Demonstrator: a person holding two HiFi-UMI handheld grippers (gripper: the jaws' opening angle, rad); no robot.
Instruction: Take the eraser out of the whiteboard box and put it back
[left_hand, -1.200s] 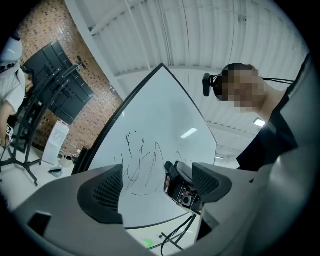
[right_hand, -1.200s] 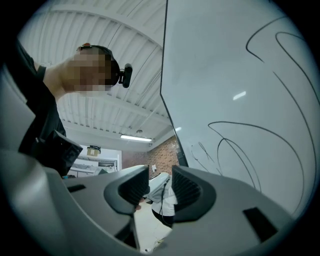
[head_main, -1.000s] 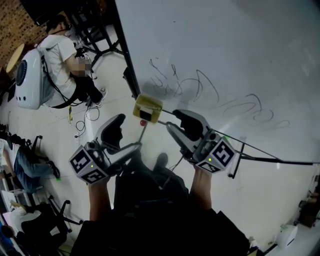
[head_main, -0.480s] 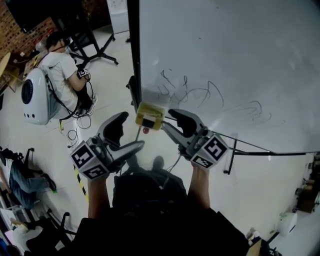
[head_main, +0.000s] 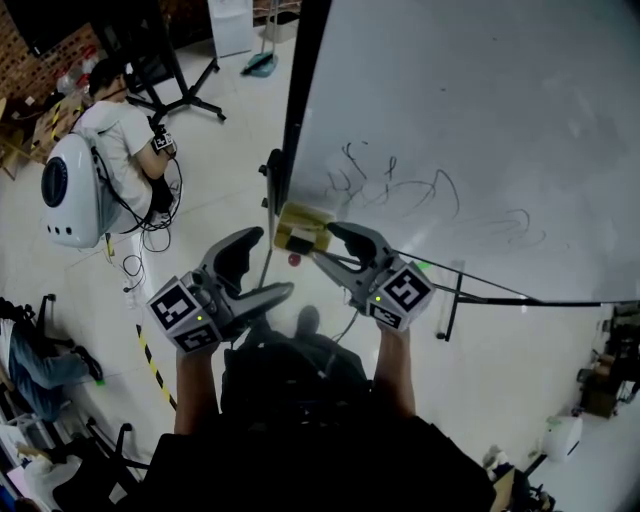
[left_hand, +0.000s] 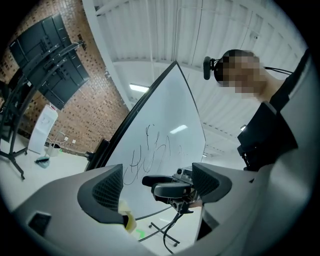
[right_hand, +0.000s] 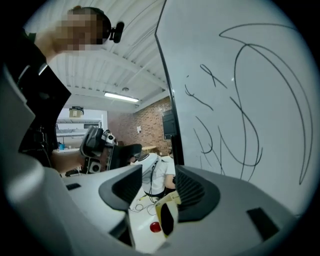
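Spread wide after just opening, nothing between the pads, on the right gripper (right_hand: 159, 192). Just off its tip, black eraser (right_hand: 166, 218) inside yellow plastic whiteboard box (right_hand: 168, 199), at white whiteboard (head_main: 480, 120) edge. Equally wide and empty on the left gripper (left_hand: 157, 185).

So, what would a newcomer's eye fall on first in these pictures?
The large white whiteboard with black scribbles fills the upper right of the head view, with a yellow box at its lower left corner. Below, the grey left gripper and grey right gripper stand open. The right one's jaws have just been opening, and the box is beyond their tips, not gripped. A person wearing a white backpack sits on the floor, upper left.
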